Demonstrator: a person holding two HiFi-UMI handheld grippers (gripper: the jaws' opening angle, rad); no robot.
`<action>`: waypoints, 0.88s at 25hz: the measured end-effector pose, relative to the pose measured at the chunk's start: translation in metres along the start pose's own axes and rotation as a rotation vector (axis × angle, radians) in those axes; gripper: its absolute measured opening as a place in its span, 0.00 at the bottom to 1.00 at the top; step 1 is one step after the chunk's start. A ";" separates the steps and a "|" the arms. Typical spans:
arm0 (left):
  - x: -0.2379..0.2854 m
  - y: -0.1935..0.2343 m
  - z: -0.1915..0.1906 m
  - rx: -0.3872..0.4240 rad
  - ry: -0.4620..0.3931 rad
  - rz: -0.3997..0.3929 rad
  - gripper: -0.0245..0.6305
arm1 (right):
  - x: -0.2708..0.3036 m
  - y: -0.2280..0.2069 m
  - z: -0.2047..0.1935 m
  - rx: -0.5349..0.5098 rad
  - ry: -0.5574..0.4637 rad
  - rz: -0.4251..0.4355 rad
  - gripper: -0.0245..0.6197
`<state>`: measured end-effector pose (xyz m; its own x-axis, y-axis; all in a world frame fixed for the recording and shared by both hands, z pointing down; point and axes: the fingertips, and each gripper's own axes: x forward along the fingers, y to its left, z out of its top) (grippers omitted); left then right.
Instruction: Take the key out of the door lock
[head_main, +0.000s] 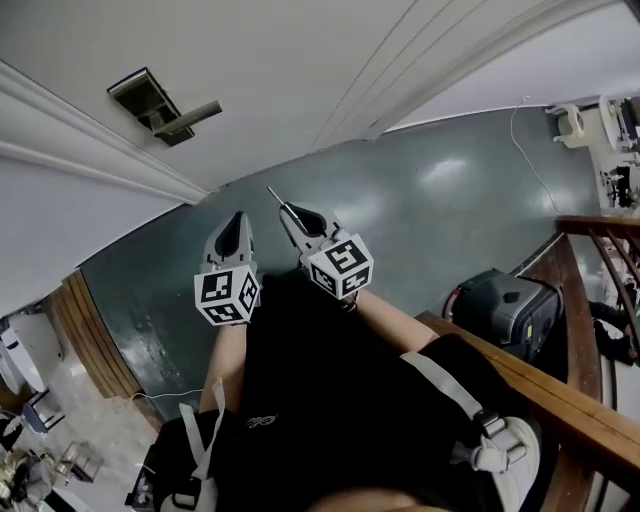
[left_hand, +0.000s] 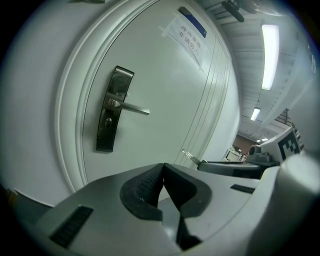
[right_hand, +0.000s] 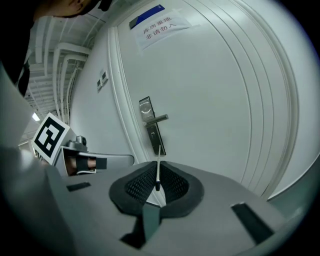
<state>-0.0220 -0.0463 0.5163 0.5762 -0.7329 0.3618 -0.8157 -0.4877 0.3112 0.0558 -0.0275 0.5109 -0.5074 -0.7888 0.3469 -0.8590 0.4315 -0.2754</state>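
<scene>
A white door (head_main: 300, 70) carries a dark metal lock plate with a lever handle (head_main: 165, 108), also seen in the left gripper view (left_hand: 111, 117) and the right gripper view (right_hand: 151, 127). Nothing sticks out of the keyhole (left_hand: 107, 120). My right gripper (head_main: 292, 212) is shut on a thin silver key (right_hand: 158, 162), whose blade points toward the door (head_main: 277, 197). It hangs well away from the lock. Beside it on the left, my left gripper (head_main: 237, 216) is shut with nothing between its pads (left_hand: 145, 187). From the left gripper view, the key (left_hand: 189, 156) shows at the right gripper's tip.
A paper notice (left_hand: 189, 31) is taped high on the door. A black box-like device (head_main: 505, 305) sits on the grey-green floor (head_main: 450, 200) to the right. A wooden railing (head_main: 560, 390) runs along the right. A white cable (head_main: 535, 165) trails over the floor.
</scene>
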 end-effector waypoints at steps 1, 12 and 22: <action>0.000 -0.003 0.007 0.008 -0.015 -0.003 0.07 | -0.004 -0.002 0.005 -0.010 -0.012 -0.009 0.09; -0.012 -0.034 0.094 0.089 -0.195 -0.028 0.07 | -0.031 -0.013 0.103 -0.137 -0.226 -0.095 0.09; -0.028 -0.060 0.168 0.211 -0.365 -0.028 0.07 | -0.053 -0.020 0.182 -0.258 -0.387 -0.150 0.09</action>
<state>0.0022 -0.0765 0.3397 0.5731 -0.8194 0.0090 -0.8146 -0.5684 0.1155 0.1124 -0.0743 0.3355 -0.3566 -0.9342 -0.0064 -0.9343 0.3566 0.0003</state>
